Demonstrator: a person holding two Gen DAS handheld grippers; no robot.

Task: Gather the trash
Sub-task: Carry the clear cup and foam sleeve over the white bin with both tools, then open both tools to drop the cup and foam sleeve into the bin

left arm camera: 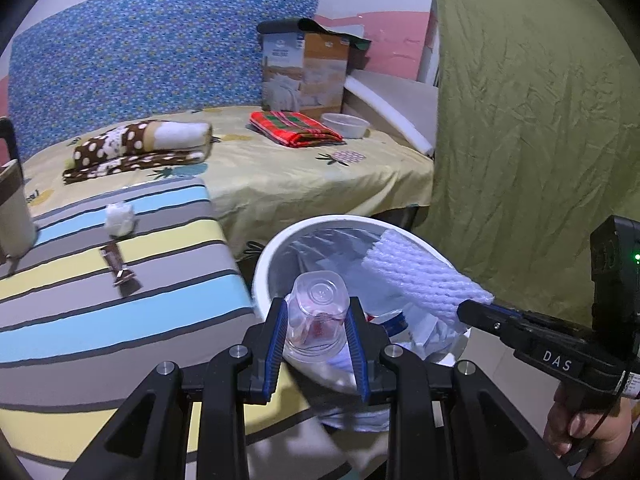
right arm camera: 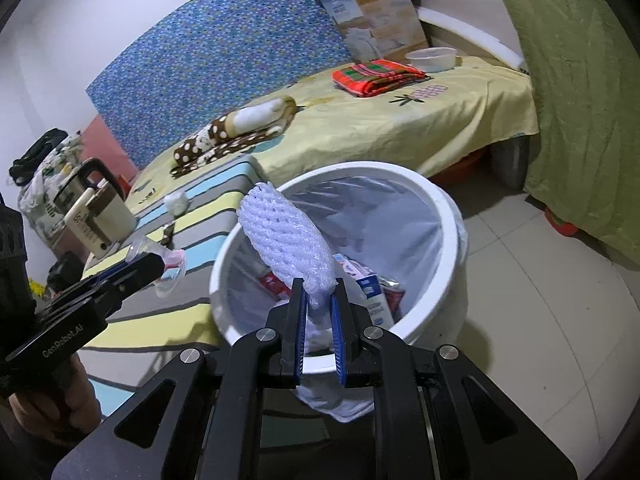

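So the left tool (left arm camera: pixel 317 334) is pinching a clear plastic cup (left arm camera: pixel 316 316) between its blue pads, cup tipped with its base facing away, held right at the near rim of the white trash bin (left arm camera: pixel 264 256). The right tool (right arm camera: pixel 319 322) is clamped on the end of a white foam fruit net (right arm camera: pixel 286 240), which sticks up and out over the bin's opening. The bin has a clear plastic liner (right arm camera: pixel 360 216) and there's already stuff at the bottom, looks like small cartons and wrappers (right arm camera: pixel 372 292). Off to the left there's a striped tabletop (left arm camera: pixel 120 300) with a crumpled white tissue (left arm camera: pixel 119 219) and a brown snack wrapper (left arm camera: pixel 118 266) lying near each other on it, plus a kettle (right arm camera: pixel 94 210) at the far end. Behind all that is a bed with a yellow sheet (left arm camera: pixel 280 172), a polka-dot blanket (left arm camera: pixel 136 146), a red plaid cloth (left arm camera: pixel 294 128) and a white bowl (left arm camera: pixel 346 125) just beside the cloth.
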